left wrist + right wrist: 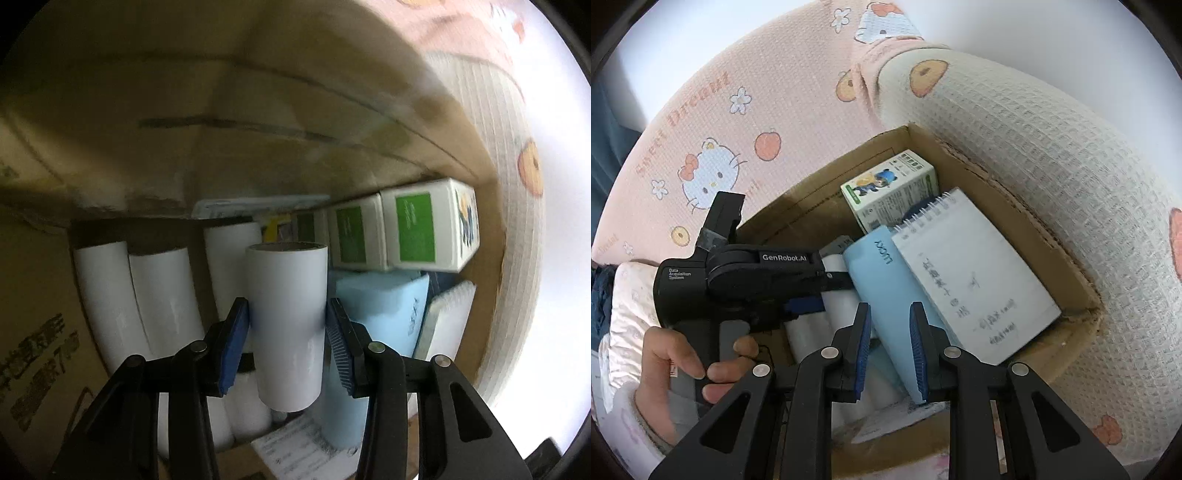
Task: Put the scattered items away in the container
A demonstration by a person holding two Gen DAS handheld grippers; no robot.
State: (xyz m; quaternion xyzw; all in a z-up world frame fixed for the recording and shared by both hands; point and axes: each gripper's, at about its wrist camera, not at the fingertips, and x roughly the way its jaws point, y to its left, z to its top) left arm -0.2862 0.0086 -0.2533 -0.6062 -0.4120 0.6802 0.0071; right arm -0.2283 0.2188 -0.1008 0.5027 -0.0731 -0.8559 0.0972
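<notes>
The left gripper [288,328] pinches a white glossy paper roll [286,325] upright inside the brown cardboard box [1027,206]; better to lower it into the gap beside the other white rolls [133,299] at the left before letting go. The right gripper [888,354] hovers over the box, its jaws narrowly apart and holding nothing. The box sits on pink cartoon-printed bedding [713,122], with a white waffle blanket [1052,147] on the far right.

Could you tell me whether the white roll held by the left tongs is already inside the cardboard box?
Inside: the white roll, gripped by the left tongs, sits below the cardboard box walls.
</notes>
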